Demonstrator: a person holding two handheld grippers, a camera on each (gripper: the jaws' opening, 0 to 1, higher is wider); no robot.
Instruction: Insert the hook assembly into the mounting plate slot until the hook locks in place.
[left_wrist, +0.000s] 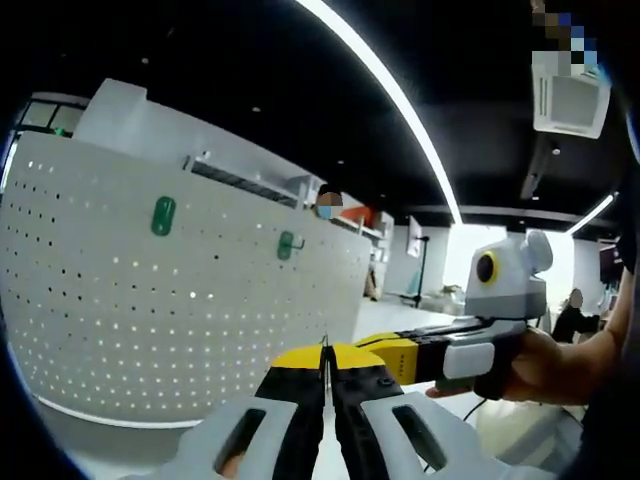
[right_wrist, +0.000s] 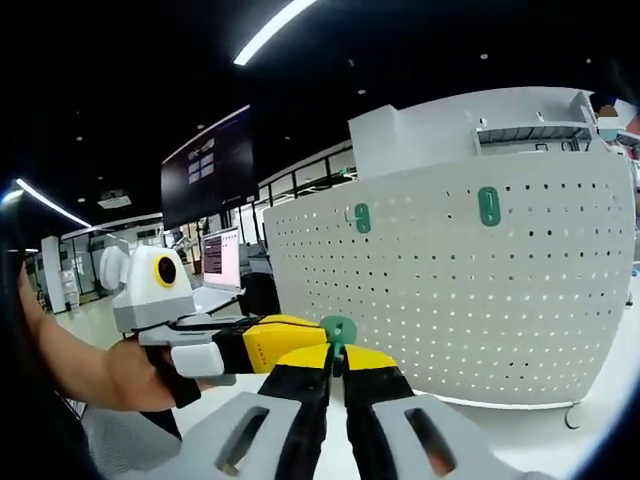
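- Left gripper view: the left gripper (left_wrist: 327, 375) has its two black, yellow-tipped jaws pressed together, with only a thin line between them; whether anything is pinched there cannot be told.
- Just beyond its tips, the right gripper (left_wrist: 385, 350) comes in from the right, held in a person's hand (left_wrist: 545, 365), its yellow tips meeting those of the left one.
- Right gripper view: the right gripper (right_wrist: 338, 365) is clenched on a small green hook (right_wrist: 338, 330), which sticks up from between the yellow jaw tips.
- The left gripper (right_wrist: 300, 335) reaches in from the left, held by a hand (right_wrist: 130, 375), and its yellow tip lies just beside the green hook; whether it touches it cannot be told.
- Behind the grippers stands a white perforated mounting plate (left_wrist: 150, 320) (right_wrist: 500, 300), upright on a white table (right_wrist: 590, 445).
- Two green hooks already sit on the plate near its top edge: an oval one (left_wrist: 163, 215) (right_wrist: 488, 205) and a smaller one (left_wrist: 288, 243) (right_wrist: 361, 217), well apart from each other.
- The held hook is apart from the plate, in front of its lower part.
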